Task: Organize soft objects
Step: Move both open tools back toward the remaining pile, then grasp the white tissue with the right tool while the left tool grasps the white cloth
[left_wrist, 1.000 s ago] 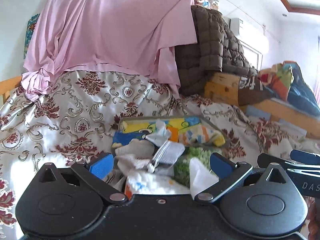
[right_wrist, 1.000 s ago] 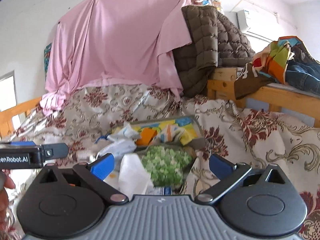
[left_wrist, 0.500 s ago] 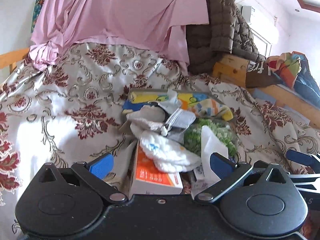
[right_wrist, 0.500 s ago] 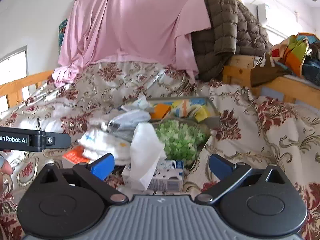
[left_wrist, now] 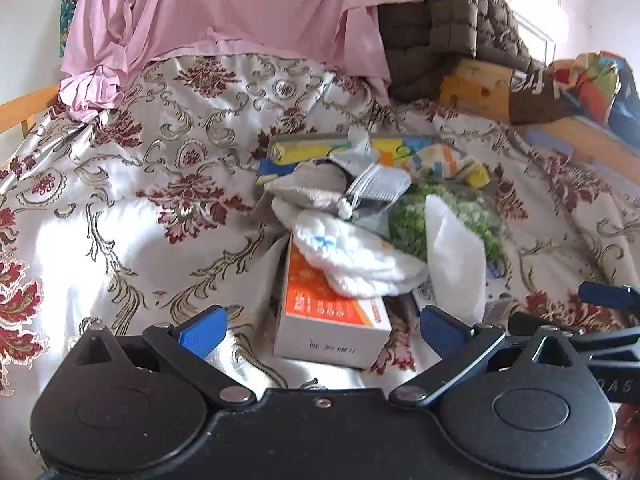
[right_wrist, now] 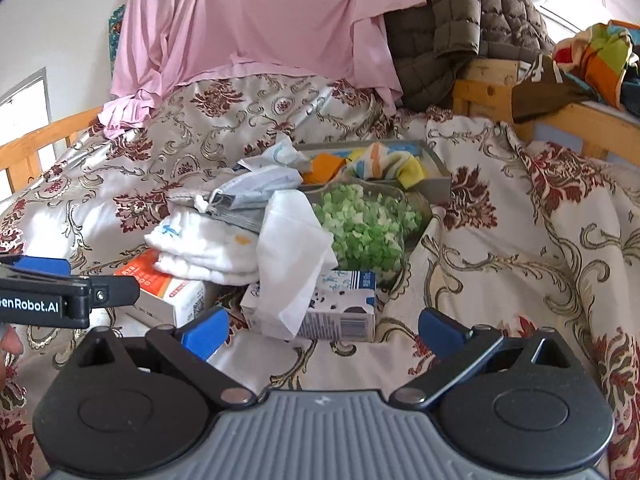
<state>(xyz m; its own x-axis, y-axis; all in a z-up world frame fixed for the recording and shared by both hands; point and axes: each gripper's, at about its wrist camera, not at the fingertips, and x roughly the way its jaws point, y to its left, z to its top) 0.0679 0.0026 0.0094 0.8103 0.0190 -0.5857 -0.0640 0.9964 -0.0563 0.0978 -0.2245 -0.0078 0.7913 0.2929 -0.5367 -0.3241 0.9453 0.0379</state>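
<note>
A heap of soft things lies mid-bed: a folded white cloth (left_wrist: 352,258) (right_wrist: 204,242) resting on an orange-and-white box (left_wrist: 332,316) (right_wrist: 160,286), a grey drawstring pouch (left_wrist: 308,190) (right_wrist: 240,196), a green fluffy item (left_wrist: 416,222) (right_wrist: 360,226), and a tissue box (right_wrist: 328,310) with a white tissue (left_wrist: 452,256) (right_wrist: 294,248) sticking up. Behind them a shallow grey tray (right_wrist: 434,178) holds colourful cloths (left_wrist: 436,160). My left gripper (left_wrist: 322,326) is open just short of the orange box. My right gripper (right_wrist: 324,326) is open in front of the tissue box, holding nothing.
The floral bedspread (left_wrist: 132,184) covers the bed. A pink sheet (left_wrist: 224,8) and a brown quilted jacket (right_wrist: 452,24) hang at the back. Wooden rails (right_wrist: 48,132) edge the left; a wooden ledge (right_wrist: 580,120) with bright clothes stands at the right.
Both grippers have tilted down and drawn back over the heap, bringing the orange box and the tissue box into view. Both stay open.
</note>
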